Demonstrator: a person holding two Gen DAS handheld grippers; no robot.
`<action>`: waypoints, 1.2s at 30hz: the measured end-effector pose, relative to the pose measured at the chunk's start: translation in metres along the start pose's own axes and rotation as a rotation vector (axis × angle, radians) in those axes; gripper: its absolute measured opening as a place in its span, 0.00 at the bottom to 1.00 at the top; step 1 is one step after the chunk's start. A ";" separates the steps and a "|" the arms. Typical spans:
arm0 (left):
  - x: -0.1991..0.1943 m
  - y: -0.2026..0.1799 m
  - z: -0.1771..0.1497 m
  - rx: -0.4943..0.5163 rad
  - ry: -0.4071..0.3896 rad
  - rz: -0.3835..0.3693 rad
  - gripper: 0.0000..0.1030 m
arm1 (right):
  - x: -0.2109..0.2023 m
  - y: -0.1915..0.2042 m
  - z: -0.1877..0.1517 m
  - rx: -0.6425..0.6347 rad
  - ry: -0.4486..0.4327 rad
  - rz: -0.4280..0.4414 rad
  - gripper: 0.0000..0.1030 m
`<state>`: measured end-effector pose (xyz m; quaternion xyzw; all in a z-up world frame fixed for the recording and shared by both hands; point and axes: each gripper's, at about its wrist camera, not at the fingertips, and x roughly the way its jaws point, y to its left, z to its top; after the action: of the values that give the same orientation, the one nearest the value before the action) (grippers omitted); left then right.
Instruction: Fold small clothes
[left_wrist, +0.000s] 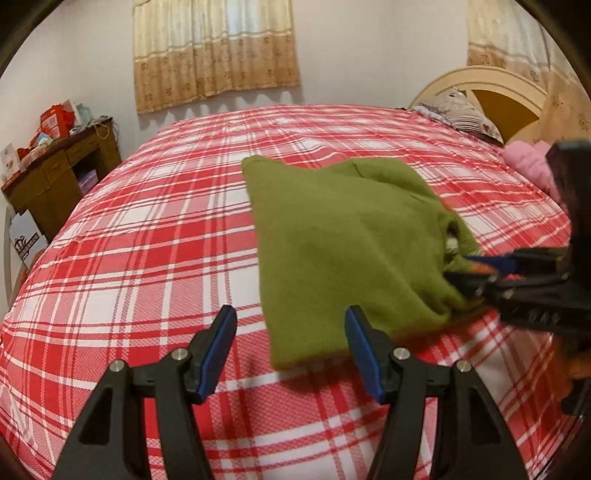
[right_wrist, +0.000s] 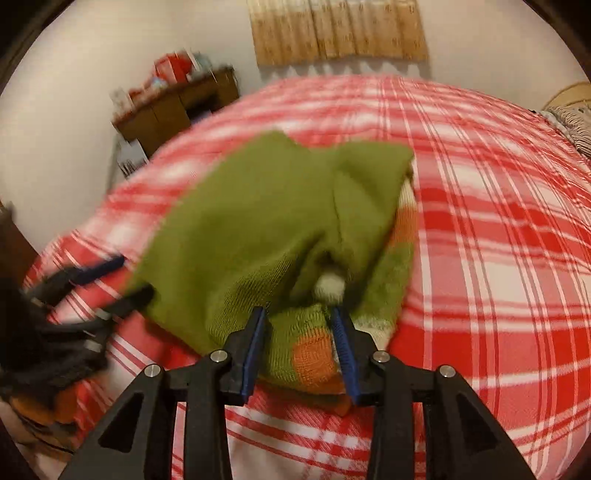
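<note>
A small green sweater (left_wrist: 343, 236) lies folded over on a red plaid bed (left_wrist: 147, 258). The left claw (left_wrist: 291, 354) hangs apart, empty. The right claw (right_wrist: 301, 350), parted, straddles the hem loosely. Likely next: withdraw, then regrip for another fold.

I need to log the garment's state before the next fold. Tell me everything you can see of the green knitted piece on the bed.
The green garment is a small olive knit, fuzzy-looking, folded over itself on the red plaid bedspread. Orange and cream stripes show at its near edge in the right wrist view. That striped edge lies between the right gripper jaws; whether they press is unclear. The left gripper stands open at its corner, not gripping.
</note>
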<state>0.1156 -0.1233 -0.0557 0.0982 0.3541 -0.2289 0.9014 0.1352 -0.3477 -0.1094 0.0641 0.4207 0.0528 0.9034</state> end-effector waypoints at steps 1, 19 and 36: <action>0.000 -0.001 -0.001 0.006 0.002 -0.005 0.62 | -0.002 0.000 -0.003 0.008 -0.016 0.009 0.37; 0.016 0.030 -0.002 -0.113 0.038 -0.057 0.66 | -0.047 -0.075 -0.039 0.501 -0.183 0.370 0.05; -0.029 0.039 0.024 -0.067 -0.151 -0.078 0.65 | -0.048 -0.080 0.031 0.336 -0.204 0.116 0.62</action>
<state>0.1301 -0.0875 -0.0176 0.0365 0.2963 -0.2583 0.9188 0.1319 -0.4359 -0.0666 0.2431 0.3255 0.0268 0.9134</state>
